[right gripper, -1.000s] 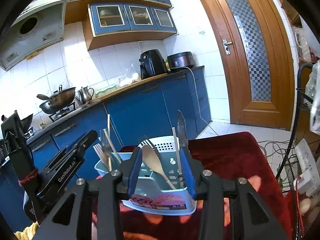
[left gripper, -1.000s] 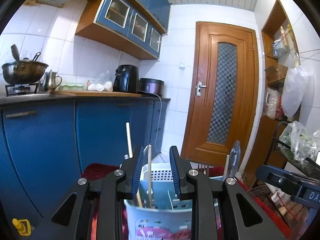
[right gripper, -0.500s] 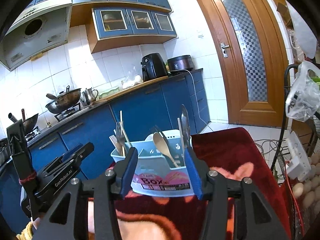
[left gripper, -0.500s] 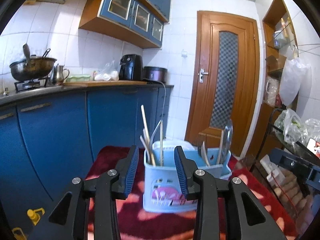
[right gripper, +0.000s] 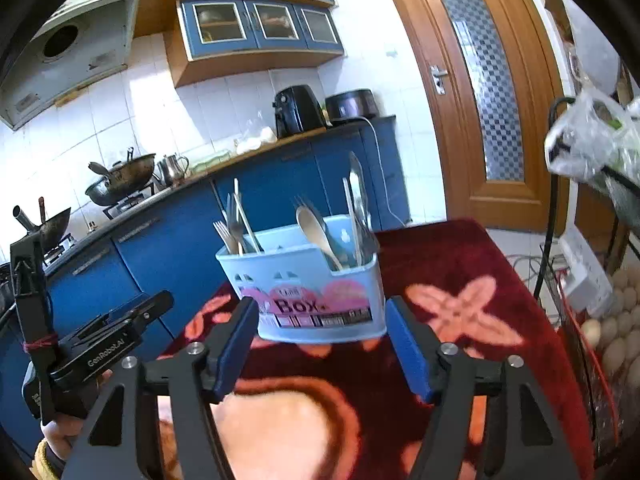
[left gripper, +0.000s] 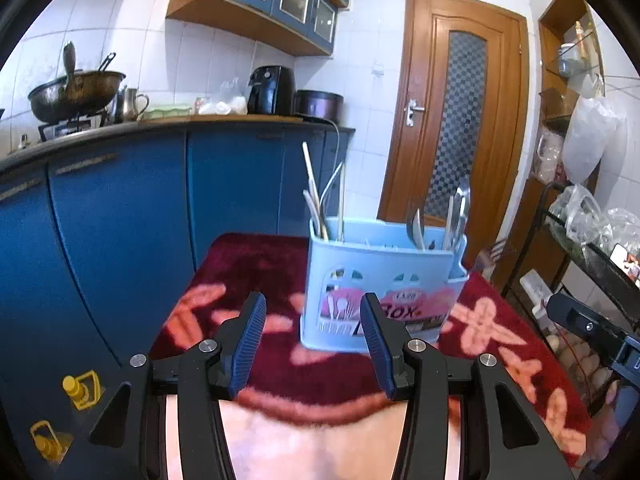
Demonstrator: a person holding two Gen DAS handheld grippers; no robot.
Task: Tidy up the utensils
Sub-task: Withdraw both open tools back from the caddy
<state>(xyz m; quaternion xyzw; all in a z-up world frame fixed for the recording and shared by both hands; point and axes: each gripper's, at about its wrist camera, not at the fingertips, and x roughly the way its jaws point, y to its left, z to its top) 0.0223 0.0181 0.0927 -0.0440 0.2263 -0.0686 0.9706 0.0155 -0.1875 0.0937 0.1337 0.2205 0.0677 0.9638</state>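
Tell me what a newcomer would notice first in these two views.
The light blue utensil box stands out first, upright on the dark red patterned cloth, with forks at one end and a wooden spoon and knives at the other. Both claws, left and right, are open and empty before it.

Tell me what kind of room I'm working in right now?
Almost certainly a home kitchen: a wok sits on a gas stove on the counter above blue cabinets, with an air fryer further along. A blue utensil caddy stands on a red patterned cloth.
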